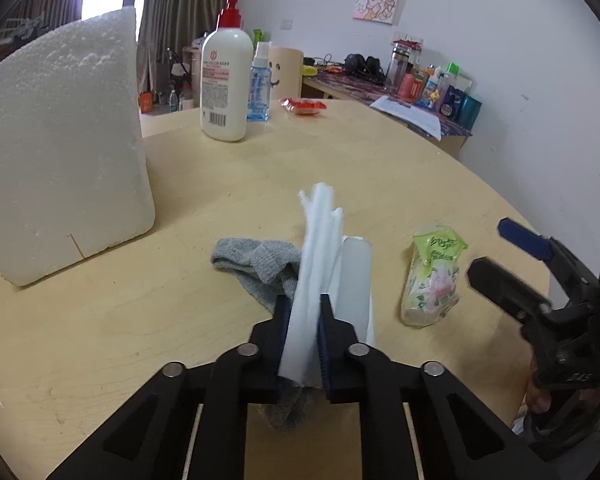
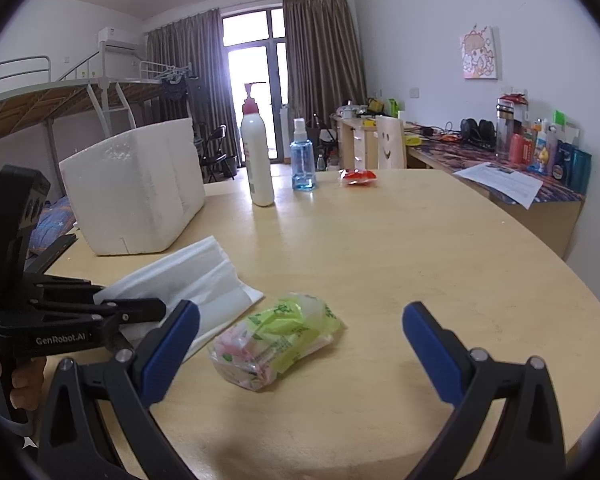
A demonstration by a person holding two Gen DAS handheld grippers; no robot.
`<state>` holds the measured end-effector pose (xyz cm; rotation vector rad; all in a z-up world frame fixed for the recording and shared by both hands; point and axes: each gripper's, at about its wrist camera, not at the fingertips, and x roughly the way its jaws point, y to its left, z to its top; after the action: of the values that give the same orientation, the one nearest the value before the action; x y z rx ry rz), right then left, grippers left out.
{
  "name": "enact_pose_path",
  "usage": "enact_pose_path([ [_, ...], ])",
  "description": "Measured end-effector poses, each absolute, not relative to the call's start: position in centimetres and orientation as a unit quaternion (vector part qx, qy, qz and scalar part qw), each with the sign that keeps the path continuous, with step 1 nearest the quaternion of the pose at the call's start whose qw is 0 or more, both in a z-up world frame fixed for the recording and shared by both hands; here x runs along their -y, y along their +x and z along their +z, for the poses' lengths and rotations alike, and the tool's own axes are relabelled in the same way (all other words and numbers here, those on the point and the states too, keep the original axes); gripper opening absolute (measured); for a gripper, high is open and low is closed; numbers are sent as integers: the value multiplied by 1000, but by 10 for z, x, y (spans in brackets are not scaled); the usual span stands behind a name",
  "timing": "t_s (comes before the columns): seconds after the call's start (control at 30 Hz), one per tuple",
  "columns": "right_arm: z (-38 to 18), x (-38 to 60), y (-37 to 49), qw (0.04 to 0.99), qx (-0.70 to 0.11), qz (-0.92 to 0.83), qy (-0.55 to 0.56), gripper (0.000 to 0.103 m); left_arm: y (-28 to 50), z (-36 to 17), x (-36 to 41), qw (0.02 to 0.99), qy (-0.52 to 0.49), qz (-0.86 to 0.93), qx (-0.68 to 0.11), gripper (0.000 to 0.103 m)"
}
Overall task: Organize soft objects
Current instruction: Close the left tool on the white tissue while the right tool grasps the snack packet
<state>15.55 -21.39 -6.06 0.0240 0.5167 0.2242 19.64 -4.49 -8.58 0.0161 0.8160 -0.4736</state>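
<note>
My left gripper [image 1: 304,301] is shut on a folded white tissue sheet [image 1: 320,216], which stands up between its pads above the wooden table [image 1: 380,168]. A grey sock [image 1: 256,258] lies under and left of the sheet. To the right lies a green flowered tissue pack [image 1: 432,276]. In the right wrist view that tissue pack [image 2: 276,340] rests on the table between the wide-apart fingers of my open right gripper [image 2: 300,320], untouched. The left gripper [image 2: 156,308] shows at the left there, clamped on the white sheet [image 2: 180,276]. The right gripper [image 1: 490,246] enters the left wrist view from the right edge.
A big white foam box [image 1: 60,152] stands at the table's left. At the far side stand a pump lotion bottle [image 1: 226,80] and a blue spray bottle [image 1: 259,88], with a red packet [image 1: 304,106] beside them. A cluttered desk [image 2: 520,184] runs along the right wall.
</note>
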Motion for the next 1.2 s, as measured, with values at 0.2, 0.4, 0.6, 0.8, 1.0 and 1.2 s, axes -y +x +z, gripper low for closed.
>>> enact_pose_path([
  [0.2,-62,209,162,955,-270,120,7,103,191,-82,48,891,9,-250,-380,7],
  [0.4,-64,204,167,949,-289,127,11,103,189,-78,47,893,3,-263,-366,7],
  [0.6,-67,199,170,943,-307,126,3,87,181,-70,49,896,4,-285,-340,7],
  [0.8,-74,196,173,935,-333,119,5,66,180,-71,52,896,15,-290,-335,7],
  [1.0,-79,199,174,930,-353,104,8,52,177,-69,54,896,23,-298,-329,7],
  [1.2,-81,201,175,928,-359,100,12,42,177,-72,57,895,30,-296,-333,7],
])
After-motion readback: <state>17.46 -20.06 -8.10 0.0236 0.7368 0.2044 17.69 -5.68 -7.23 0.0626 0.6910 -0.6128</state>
